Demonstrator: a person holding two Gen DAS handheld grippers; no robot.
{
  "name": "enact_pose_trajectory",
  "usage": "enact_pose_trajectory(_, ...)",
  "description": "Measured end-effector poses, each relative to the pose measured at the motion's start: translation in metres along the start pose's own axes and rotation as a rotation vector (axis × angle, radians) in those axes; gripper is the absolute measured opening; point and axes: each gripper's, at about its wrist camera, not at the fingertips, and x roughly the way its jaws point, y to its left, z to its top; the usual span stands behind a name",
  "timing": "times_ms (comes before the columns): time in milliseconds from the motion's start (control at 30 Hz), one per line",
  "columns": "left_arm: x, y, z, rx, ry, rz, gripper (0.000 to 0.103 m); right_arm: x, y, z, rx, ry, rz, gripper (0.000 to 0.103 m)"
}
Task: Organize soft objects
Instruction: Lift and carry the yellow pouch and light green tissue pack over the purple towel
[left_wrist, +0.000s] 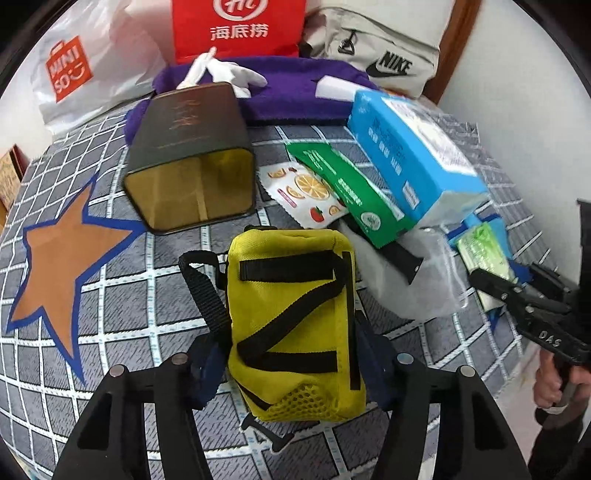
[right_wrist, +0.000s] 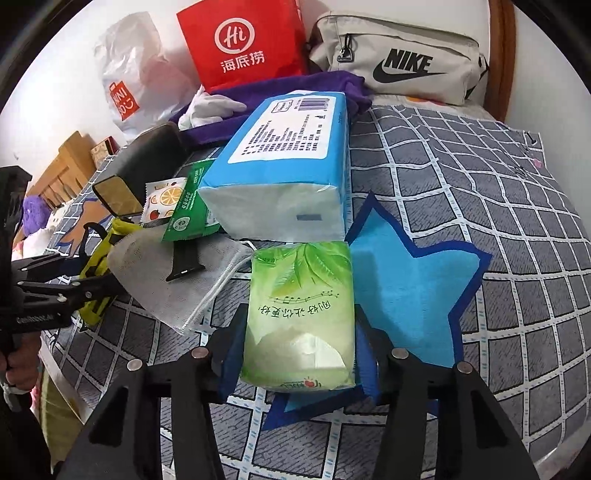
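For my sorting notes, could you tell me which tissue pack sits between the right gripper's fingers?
The small green tissue pack; the big blue tissue pack lies farther back.

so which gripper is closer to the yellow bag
Left. The left gripper straddles the yellow bag, fingers at its sides. The right gripper is off to the side, around the green tissue pack.

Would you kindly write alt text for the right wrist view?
The right gripper has its fingers closed on a green tissue pack above a blue star on the checked bedspread, with a blue tissue pack behind.
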Motion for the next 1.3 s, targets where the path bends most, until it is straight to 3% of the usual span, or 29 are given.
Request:
enact_pose_trajectory(133,-0.015,0.008,0.002,-0.022,-0.026,0.014,0.06,-0.01,0.004,0.005,-0.033,-0.015,-0.013,0.052)
enact_pose_trajectory(367,-0.044,0.013,0.011,-0.042,-0.094,-0.048,0.06,-0.034,0.004,0.023,-0.026,-0.05,0.043,0.052)
enact_pose_trajectory(700,-0.062,0.009,0.032,-0.053,-0.148,-0.061,0.06,-0.054,0.009,0.049,-0.064,-0.102,0.03,0.052)
enact_pose_trajectory(867,-0.073,0.011,0.045,-0.084,-0.18,-0.119,0.06,-0.058,0.012,0.063,-0.09,-0.125,0.024,0.052)
enact_pose_trajectory(1300,-0.083,0.015,0.089,-0.09,-0.235,-0.061,0.06,-0.051,0.022,0.111,-0.14,-0.166,0.018,0.052)
